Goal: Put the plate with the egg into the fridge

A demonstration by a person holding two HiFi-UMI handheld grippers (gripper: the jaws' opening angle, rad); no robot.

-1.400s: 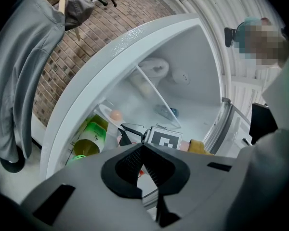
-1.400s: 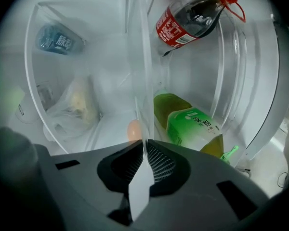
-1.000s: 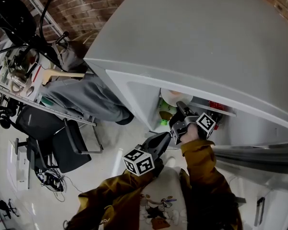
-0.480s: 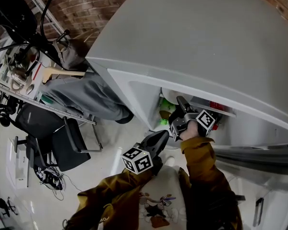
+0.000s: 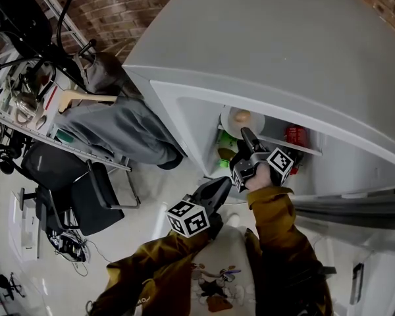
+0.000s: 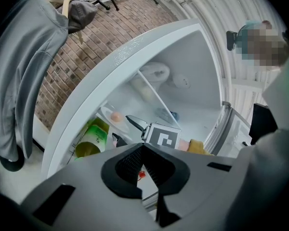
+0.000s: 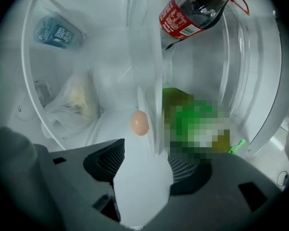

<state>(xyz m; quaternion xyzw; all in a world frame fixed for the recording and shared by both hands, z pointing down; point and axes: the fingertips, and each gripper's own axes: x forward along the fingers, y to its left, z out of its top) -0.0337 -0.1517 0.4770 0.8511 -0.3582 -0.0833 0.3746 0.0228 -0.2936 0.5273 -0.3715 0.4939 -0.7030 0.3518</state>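
Observation:
A white plate (image 5: pixel 232 120) carrying a brown egg (image 5: pixel 241 116) rests on a shelf inside the open fridge (image 5: pixel 184 120). In the right gripper view the egg (image 7: pixel 139 122) lies on the plate (image 7: pixel 142 177), which reaches back between the jaws. My right gripper (image 5: pixel 245 143) (image 7: pixel 147 160) has just been opening and its pads (image 7: pixel 108 162) stand off the plate. My left gripper (image 5: pixel 222 188) (image 6: pixel 143 150) hangs shut and empty outside the fridge, below the right one. From the left gripper view the plate (image 6: pixel 106 113) and egg (image 6: pixel 116 116) appear beyond the right gripper's marker cube (image 6: pixel 164 137).
A cola bottle (image 7: pixel 192 13) (image 5: pixel 295 135) and a green bottle (image 7: pixel 183 105) (image 5: pixel 225 143) stand beside the plate. Deeper in lie a water bottle (image 7: pixel 58 32) and a plastic bag (image 7: pixel 74 102). A grey jacket (image 5: pixel 118 130) hangs left of the fridge, with an office chair (image 5: pixel 85 196) nearby.
The plate with the egg now shows in full on the shelf beyond the right gripper, whose jaws have spread. Both hands have kept their place.

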